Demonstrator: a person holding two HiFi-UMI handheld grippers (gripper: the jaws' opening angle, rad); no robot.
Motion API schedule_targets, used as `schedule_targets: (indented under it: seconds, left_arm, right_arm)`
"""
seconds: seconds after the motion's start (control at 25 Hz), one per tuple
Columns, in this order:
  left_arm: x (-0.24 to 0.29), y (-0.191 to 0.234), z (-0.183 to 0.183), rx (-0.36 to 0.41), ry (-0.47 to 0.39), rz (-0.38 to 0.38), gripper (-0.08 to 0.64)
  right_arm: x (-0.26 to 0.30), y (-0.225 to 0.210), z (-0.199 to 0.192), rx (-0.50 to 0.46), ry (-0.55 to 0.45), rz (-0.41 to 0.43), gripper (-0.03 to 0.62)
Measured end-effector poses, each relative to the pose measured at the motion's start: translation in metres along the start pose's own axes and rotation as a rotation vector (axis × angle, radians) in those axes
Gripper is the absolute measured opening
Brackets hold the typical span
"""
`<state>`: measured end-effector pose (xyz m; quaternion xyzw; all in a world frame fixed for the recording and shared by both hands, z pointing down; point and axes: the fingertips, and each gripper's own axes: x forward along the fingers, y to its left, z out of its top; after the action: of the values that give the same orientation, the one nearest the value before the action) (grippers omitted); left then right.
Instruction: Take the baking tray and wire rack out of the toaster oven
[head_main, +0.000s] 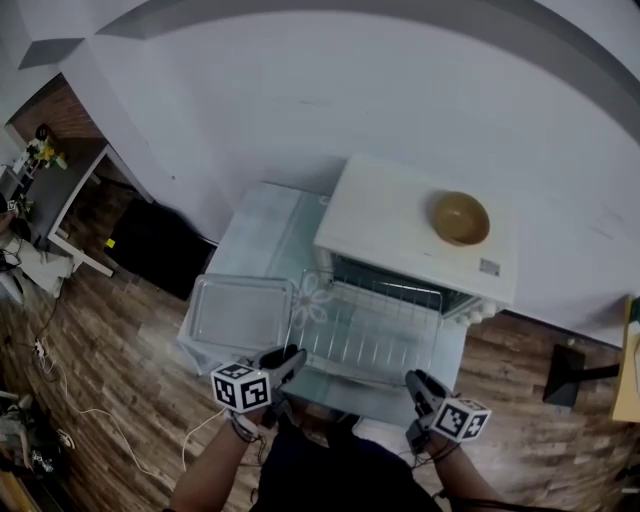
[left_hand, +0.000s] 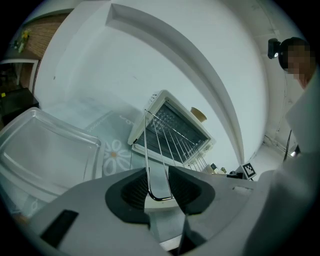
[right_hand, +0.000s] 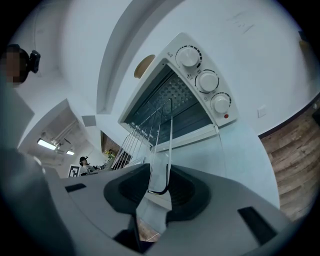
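A white toaster oven (head_main: 400, 215) stands on a glass table (head_main: 262, 228) with its door folded down. The wire rack (head_main: 365, 330) is drawn out over the door, level, with its far end at the oven mouth. My left gripper (head_main: 292, 358) is shut on the rack's near left corner, and the wire loop sits between its pads (left_hand: 158, 182). My right gripper (head_main: 415, 380) is shut on the near right corner (right_hand: 159, 180). The baking tray (head_main: 240, 310) lies flat on the table left of the oven and shows at the left in the left gripper view (left_hand: 40, 145).
A tan bowl (head_main: 460, 217) rests on the oven's top. Three knobs (right_hand: 206, 80) line the oven's right side. A black box (head_main: 155, 245) and a white desk (head_main: 70, 215) stand on the wood floor at the left, with cables nearby. A black stand (head_main: 575, 370) is at the right.
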<state>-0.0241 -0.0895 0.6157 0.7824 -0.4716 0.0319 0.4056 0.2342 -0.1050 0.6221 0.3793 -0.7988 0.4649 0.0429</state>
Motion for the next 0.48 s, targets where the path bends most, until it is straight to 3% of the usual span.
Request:
schedule_targets:
  seconds: [0.48]
  left_arm:
    - [-0.073,0.07,0.007,-0.02,-0.046,0.108,0.121]
  right_arm:
    - [0.066,0.066,-0.035,-0.061,0.078,0.04,0.106]
